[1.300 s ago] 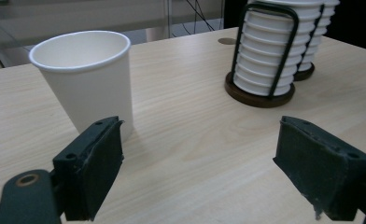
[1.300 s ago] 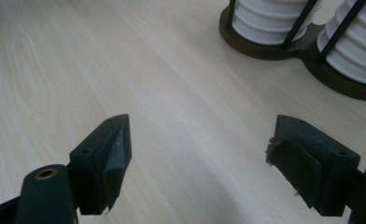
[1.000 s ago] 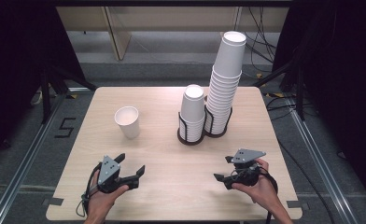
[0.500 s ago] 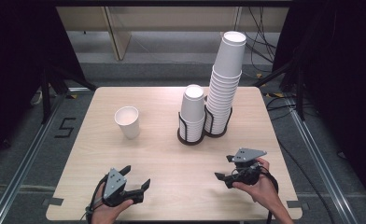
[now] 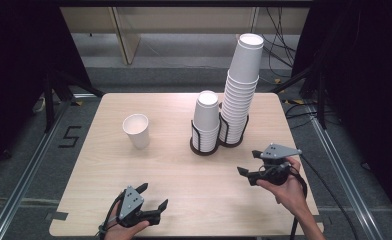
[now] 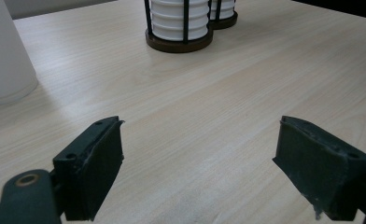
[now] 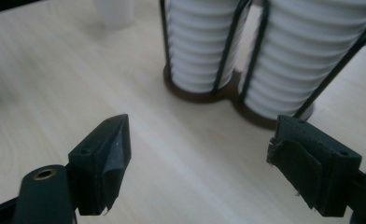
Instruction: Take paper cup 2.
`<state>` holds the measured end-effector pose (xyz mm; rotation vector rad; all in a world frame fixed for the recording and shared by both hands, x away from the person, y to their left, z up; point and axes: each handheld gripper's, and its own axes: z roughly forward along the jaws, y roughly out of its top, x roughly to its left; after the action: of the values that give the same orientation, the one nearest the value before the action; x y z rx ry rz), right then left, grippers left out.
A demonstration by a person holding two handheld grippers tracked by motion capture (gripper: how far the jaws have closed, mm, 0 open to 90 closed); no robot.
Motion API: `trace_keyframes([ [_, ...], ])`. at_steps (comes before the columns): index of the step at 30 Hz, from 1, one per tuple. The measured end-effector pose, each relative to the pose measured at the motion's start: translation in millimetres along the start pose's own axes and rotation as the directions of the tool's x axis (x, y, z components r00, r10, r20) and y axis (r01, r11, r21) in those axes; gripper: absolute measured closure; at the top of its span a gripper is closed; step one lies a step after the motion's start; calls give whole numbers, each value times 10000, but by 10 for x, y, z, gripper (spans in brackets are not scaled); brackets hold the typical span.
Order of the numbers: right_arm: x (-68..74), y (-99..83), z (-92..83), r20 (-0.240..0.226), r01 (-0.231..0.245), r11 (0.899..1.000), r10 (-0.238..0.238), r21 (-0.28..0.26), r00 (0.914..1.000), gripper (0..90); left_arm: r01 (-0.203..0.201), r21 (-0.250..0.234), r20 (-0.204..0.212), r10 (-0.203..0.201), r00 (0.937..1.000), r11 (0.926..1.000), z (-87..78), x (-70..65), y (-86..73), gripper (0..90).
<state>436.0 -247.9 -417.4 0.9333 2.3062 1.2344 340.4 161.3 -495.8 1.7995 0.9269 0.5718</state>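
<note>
High view: left gripper (image 5: 154, 197) and right gripper (image 5: 248, 167) spread wide, empty, low over the table (image 5: 159, 165); single paper cup (image 5: 136, 130) upright, left of racked cup stacks (image 5: 205, 122).

single cup (image 6: 6, 56): top and left side cut off by the left gripper view's edge
short stack (image 6: 180, 21): upper cups cut off at the top edge of the left gripper view
tall stack (image 7: 312, 60): upper part cut off in the right gripper view, slightly blurred
left hand (image 5: 121, 230): mostly cut off by the high view's near edge
holder (image 5: 204, 147): its base is largely hidden behind the cups
</note>
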Motion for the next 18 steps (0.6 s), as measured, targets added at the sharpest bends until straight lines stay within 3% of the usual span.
trace_keyframes([
  [4,-101,192,-129,277,-501,9972,517,-548,9983,207,167,-232,299,-160,9994,9996,-10,11,6,143],
  [9,-278,459,-244,662,-782,9811,911,-1767,9936,203,107,-64,311,-105,9995,9999,-13,43,-6,143],
  [12,-391,619,-302,626,-934,9716,1094,-2172,9920,201,13,-52,329,-12,9995,10000,-7,62,-13,143],
  [14,-470,721,-340,856,-858,9702,1076,-2266,9905,193,112,-191,405,-104,9991,9998,12,77,-20,143],
  [15,-493,772,-349,802,-1119,9679,1329,-2249,9879,190,143,-186,376,-136,9992,9997,15,82,-21,143],
  [18,-586,928,-385,966,-1285,9582,1575,-2556,9828,189,196,-143,368,-191,9991,9997,29,90,-33,143],
])
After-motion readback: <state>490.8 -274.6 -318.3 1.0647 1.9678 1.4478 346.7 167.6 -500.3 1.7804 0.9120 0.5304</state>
